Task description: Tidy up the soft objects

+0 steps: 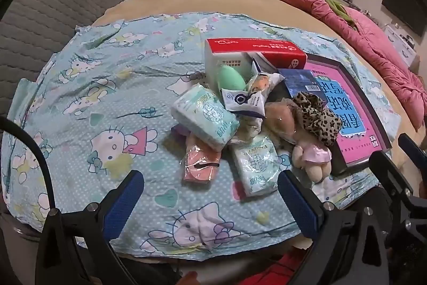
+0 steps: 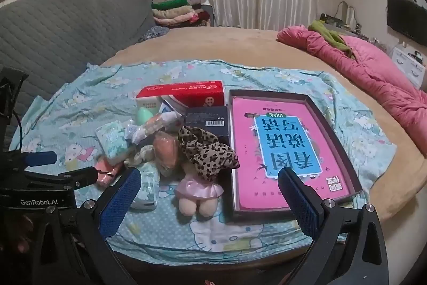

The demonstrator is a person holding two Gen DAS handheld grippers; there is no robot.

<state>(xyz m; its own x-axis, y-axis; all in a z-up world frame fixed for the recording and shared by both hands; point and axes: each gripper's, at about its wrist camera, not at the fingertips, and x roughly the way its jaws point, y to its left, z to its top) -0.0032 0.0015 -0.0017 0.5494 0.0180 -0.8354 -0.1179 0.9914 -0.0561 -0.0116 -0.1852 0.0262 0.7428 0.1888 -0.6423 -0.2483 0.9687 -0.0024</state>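
Cartoon-cat sheet (tan bed)

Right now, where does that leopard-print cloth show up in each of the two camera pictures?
Left wrist view: leopard-print cloth right of centre, above the doll.
Right wrist view: cloth at centre, draped over the doll.
Shared landmark: the pink book just right of it.

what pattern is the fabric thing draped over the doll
Leopard print, tan with dark spots: the scrunchie over the doll, clearest in the right wrist view.

On the sheet, the pile of soft things lies left of the tray, the carton behind it.
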